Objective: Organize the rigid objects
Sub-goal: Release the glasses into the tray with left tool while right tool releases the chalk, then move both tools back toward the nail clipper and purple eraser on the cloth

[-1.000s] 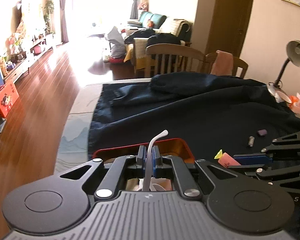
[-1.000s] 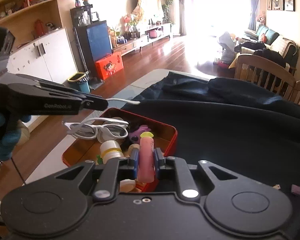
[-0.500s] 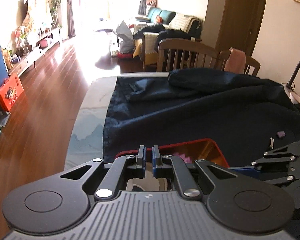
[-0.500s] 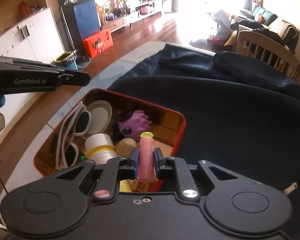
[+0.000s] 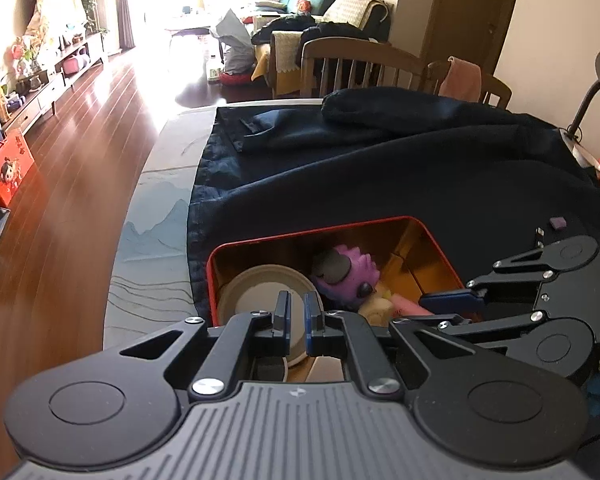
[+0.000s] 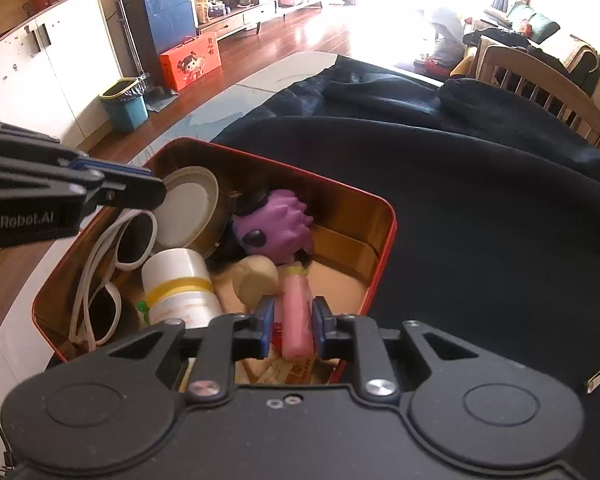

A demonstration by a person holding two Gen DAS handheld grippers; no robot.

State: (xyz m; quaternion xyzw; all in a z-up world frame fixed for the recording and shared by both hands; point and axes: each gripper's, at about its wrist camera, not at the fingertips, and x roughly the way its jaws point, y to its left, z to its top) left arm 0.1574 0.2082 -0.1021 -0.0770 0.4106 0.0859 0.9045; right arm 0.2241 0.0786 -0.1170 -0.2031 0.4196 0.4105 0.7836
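A red tin [image 6: 388, 216] on the dark cloth holds white glasses [image 6: 100, 264], a round lid [image 6: 192, 204], a purple toy [image 6: 276, 228] and a white jar with a yellow band [image 6: 180, 284]. My right gripper [image 6: 292, 326] is low over the tin's near side. Its jaws are opening around a pink tube [image 6: 296, 312], with slim gaps showing at the pads. The tube's far end rests among the items. My left gripper [image 5: 296, 314] is shut and holds nothing. It hovers over the lid [image 5: 260, 292] at the tin's [image 5: 320, 232] left side, just above the glasses.
A dark blue cloth [image 5: 420, 184] covers most of the table, and the bare table edge [image 5: 156, 216] runs along the left. A small purple piece [image 5: 559, 222] and a metal clip [image 5: 540, 236] lie on the cloth to the right. Wooden chairs [image 5: 360, 64] stand behind.
Both grippers have come down over the tin. The white glasses left my left gripper and now lie in the tin. My right jaws have parted slightly around the pink tube.
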